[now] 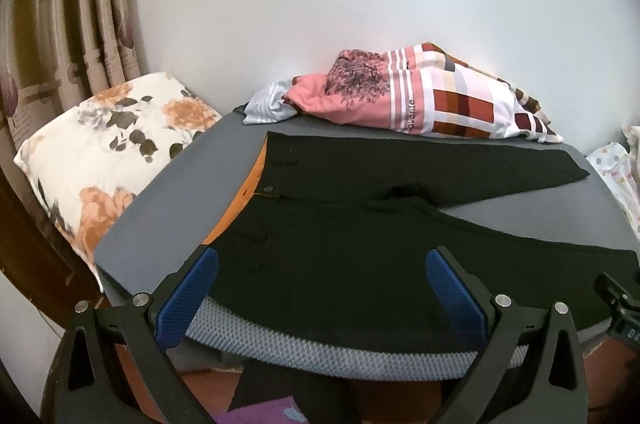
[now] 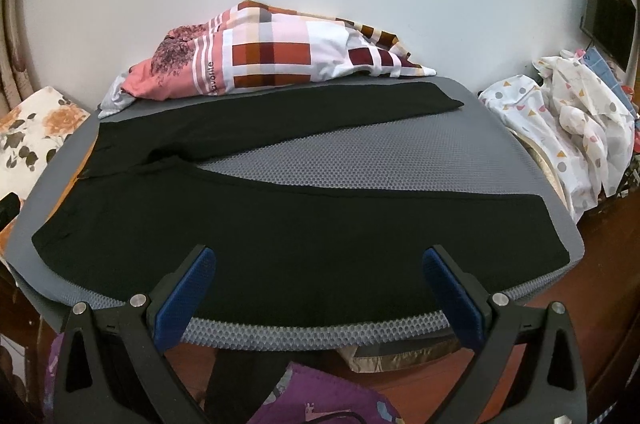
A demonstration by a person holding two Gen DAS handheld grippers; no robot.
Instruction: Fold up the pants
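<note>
Both our left gripper [image 1: 322, 270] and right gripper [image 2: 319, 269] hang wide open and empty above the black pants [image 2: 256, 224], spread flat on the grey mat [image 2: 380, 156].

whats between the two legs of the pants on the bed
Only bare grey mat: a wedge of it shows between the two legs of the black pants, widening toward the cuffs. The right wrist view shows it best.
</note>
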